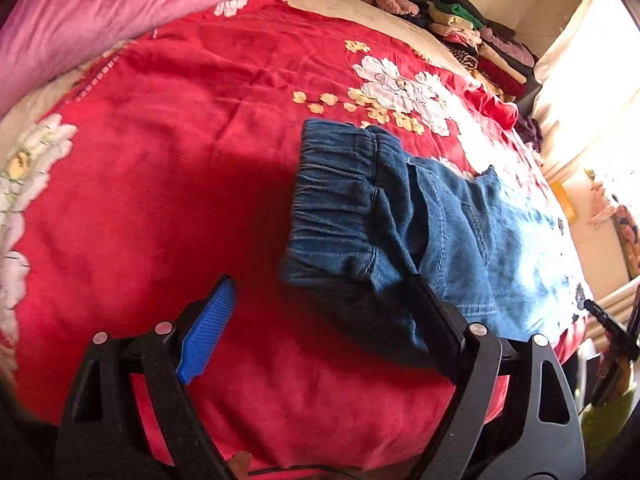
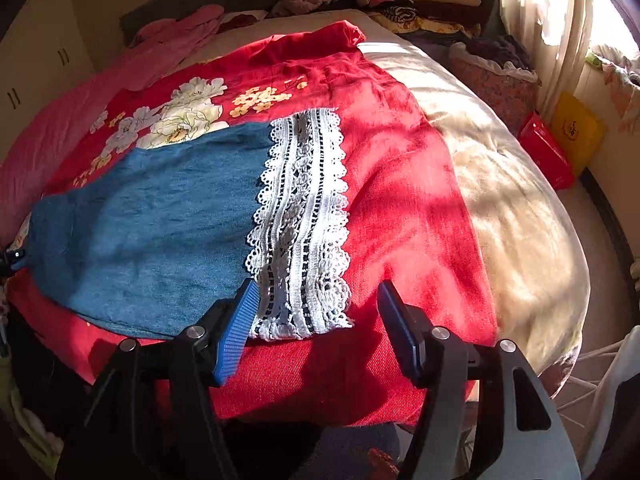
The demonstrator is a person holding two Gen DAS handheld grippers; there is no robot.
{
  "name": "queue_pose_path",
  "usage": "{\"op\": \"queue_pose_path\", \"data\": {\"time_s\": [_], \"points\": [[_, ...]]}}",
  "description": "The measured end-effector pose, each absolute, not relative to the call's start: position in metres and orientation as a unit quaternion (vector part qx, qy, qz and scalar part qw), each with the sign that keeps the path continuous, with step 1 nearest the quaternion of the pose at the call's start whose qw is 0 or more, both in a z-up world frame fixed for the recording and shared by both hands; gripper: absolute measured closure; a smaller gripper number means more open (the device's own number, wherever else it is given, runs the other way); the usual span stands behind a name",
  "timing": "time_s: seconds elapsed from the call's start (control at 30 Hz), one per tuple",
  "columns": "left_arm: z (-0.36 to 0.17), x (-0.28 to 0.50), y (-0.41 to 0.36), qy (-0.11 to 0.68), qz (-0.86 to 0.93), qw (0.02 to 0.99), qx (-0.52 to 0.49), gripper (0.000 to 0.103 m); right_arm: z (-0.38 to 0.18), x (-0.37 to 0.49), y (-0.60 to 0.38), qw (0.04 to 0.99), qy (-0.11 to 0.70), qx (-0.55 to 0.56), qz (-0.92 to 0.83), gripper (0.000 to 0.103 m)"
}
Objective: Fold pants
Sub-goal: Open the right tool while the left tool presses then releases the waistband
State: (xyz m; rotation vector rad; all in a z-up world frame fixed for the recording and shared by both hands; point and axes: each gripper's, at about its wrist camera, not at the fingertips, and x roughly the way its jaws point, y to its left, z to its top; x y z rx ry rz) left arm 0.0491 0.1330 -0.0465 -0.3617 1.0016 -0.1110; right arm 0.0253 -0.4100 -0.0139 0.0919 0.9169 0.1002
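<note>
Blue denim pants (image 1: 440, 224) lie flat on a red floral blanket (image 1: 180, 160). Their elastic waistband (image 1: 336, 200) faces my left gripper (image 1: 324, 300), which is open; its right finger rests against the waist corner, its left finger stands apart over the blanket. In the right wrist view the pant legs (image 2: 152, 224) end in a white lace hem (image 2: 304, 224). My right gripper (image 2: 316, 300) is open, its jaws set to either side of the lace hem's near corner, holding nothing.
A pink pillow (image 1: 100, 20) lies at the head of the bed. Stacks of folded clothes (image 1: 480, 36) sit at the far side. A cream quilt (image 2: 500, 184) covers the bed's right part. A red box (image 2: 548, 152) and a yellow bag (image 2: 576, 128) stand by the curtain.
</note>
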Motion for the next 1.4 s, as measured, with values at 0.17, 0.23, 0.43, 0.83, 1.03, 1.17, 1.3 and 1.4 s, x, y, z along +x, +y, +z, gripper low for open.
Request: {"op": "queue_pose_path", "data": {"time_s": [0.17, 0.23, 0.43, 0.83, 1.03, 1.17, 1.3, 1.4], "points": [[-0.056, 0.07, 0.123, 0.478, -0.071, 0.849, -0.214, 0.028, -0.001, 0.022, -0.375, 0.902, 0.418, 0.044, 0.095, 0.04], [-0.054, 0.077, 0.116, 0.473, -0.08, 0.849, -0.221, 0.05, -0.004, 0.026, -0.354, 0.901, 0.42, 0.02, 0.108, 0.034], [-0.044, 0.092, 0.115, 0.468, -0.083, 0.847, -0.236, 0.069, -0.016, 0.037, -0.316, 0.891, 0.434, -0.013, 0.133, 0.035], [-0.048, 0.063, 0.123, 0.486, -0.06, 0.854, -0.174, 0.081, -0.046, 0.039, -0.346, 0.879, 0.471, -0.011, 0.078, 0.035], [-0.042, 0.059, 0.12, 0.479, -0.045, 0.865, -0.143, 0.068, -0.041, 0.032, -0.343, 0.881, 0.466, -0.019, 0.08, 0.035], [-0.016, 0.042, 0.12, 0.45, -0.036, 0.885, -0.115, 0.039, -0.026, 0.018, -0.352, 0.892, 0.444, 0.007, 0.088, 0.035], [0.015, 0.028, 0.11, 0.412, -0.019, 0.908, -0.072, 0.027, -0.014, 0.005, -0.362, 0.901, 0.426, 0.023, 0.077, 0.028], [0.031, 0.026, 0.093, 0.393, -0.026, 0.918, -0.044, 0.015, -0.006, -0.002, -0.366, 0.908, 0.412, 0.027, 0.07, 0.027]]}}
